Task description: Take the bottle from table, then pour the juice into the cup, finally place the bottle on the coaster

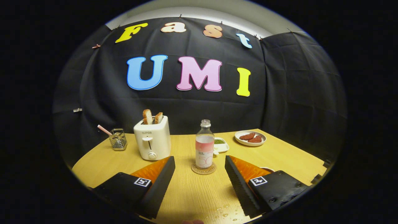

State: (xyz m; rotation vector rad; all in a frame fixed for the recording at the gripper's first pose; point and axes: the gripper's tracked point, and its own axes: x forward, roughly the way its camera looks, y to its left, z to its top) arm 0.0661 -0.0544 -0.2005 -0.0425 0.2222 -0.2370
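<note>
The bottle (204, 145) stands upright on the round coaster (203, 169), just ahead of my gripper (199, 163) and in line with the gap between its fingers. I hold the gripper wide open with nothing in it. The rim of a cup (267, 169) peeks out behind my right finger. Beyond the bottle sit a small dish (221, 145), a toaster (152, 137) with bread, a plate (250, 138) and a wire holder (118, 139), all on the wooden table (286, 155). Drops of liquid (224, 213) lie near me.

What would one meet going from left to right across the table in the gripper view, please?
Metal holder with a straw → toaster → bottle on its coaster, ahead of the open gripper → small dish → plate.
</note>
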